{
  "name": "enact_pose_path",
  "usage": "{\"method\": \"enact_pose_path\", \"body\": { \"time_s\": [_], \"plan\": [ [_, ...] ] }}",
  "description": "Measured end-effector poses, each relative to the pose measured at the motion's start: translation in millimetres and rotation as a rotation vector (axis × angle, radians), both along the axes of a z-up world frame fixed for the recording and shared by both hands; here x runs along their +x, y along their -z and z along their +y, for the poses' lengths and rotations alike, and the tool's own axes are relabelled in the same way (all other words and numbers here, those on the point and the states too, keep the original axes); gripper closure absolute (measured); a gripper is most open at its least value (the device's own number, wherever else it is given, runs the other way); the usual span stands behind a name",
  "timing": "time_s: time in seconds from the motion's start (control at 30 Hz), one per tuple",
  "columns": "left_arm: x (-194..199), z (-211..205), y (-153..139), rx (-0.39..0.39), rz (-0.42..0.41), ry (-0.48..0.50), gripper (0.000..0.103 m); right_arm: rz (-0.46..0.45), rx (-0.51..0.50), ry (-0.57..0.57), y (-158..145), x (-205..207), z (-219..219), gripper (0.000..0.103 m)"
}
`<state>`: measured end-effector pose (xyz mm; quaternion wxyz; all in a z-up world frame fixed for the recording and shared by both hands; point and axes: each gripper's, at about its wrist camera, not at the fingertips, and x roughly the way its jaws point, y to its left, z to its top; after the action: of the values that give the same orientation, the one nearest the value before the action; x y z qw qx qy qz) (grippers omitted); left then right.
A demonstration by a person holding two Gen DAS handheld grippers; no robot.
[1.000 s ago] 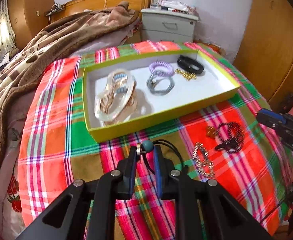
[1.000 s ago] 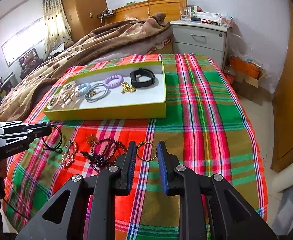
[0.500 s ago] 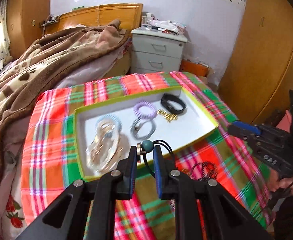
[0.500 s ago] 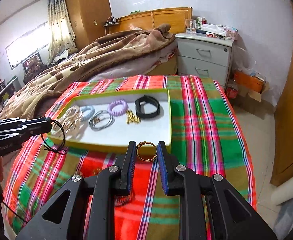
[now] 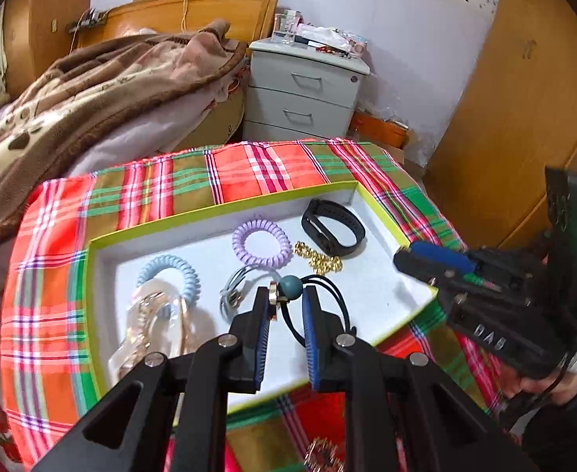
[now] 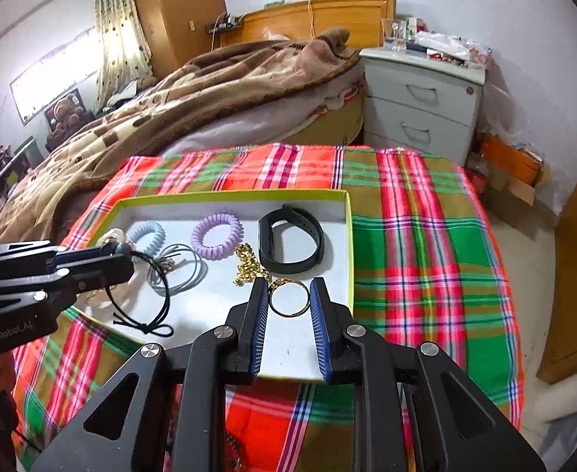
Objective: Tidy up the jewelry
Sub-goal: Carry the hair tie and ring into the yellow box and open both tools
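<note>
Both grippers now hang over the yellow-green tray point(image 6: 349, 244), up from the plaid cloth point(image 6: 426, 236). Left gripper point(image 5: 286, 303), marked "GenRobot.AI", pinches a black cord point(image 6: 158, 287) with teal bead point(image 5: 290, 287); right gripper point(image 6: 288, 299) clamps a gold ring point(image 6: 288, 299). Tray count: two coil ties, lilac point(image 6: 217, 236) and blue point(image 6: 147, 236); one black band point(image 6: 292, 244); one gold chain point(image 6: 249, 265)

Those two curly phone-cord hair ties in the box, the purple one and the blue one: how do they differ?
The purple tie lies flat in the open, its whole ring visible; the blue tie is partly hidden behind the left gripper in the right view. The purple tie sits mid-box beside the black band; the blue tie lies nearer the box's left end, against clear bangles. Both are coiled rings of similar size.
</note>
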<state>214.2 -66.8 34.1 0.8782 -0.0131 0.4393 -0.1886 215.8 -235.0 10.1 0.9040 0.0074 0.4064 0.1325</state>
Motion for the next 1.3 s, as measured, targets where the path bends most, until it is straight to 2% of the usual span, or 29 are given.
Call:
{"method": "enact_pose_path", "body": {
  "time_s": [0.1, 0.33, 0.47, 0.97, 1.23, 1.3],
  "plan": [
    [8, -3, 8, -0.015, 0.020, -0.008, 0.086, 0.019, -0.007, -0.007, 7, 9, 0, 0.081],
    [14, -8, 33, 0.058, 0.065, -0.019, 0.086, 0.054, -0.060, -0.042, 21, 20, 8, 0.081],
    [14, -7, 40, 0.067, 0.084, -0.018, 0.085, 0.066, -0.076, -0.056, 26, 22, 12, 0.081],
    [14, -5, 43, 0.072, 0.096, -0.019, 0.083, 0.083, -0.133, -0.065, 32, 26, 22, 0.081],
    [14, -4, 41, 0.073, 0.094, -0.026, 0.075, 0.089, -0.138, -0.057, 31, 27, 23, 0.081],
    [12, -4, 40, 0.075, 0.088, -0.020, 0.070, 0.086, -0.134, -0.051, 30, 27, 23, 0.081]
  ]
}}
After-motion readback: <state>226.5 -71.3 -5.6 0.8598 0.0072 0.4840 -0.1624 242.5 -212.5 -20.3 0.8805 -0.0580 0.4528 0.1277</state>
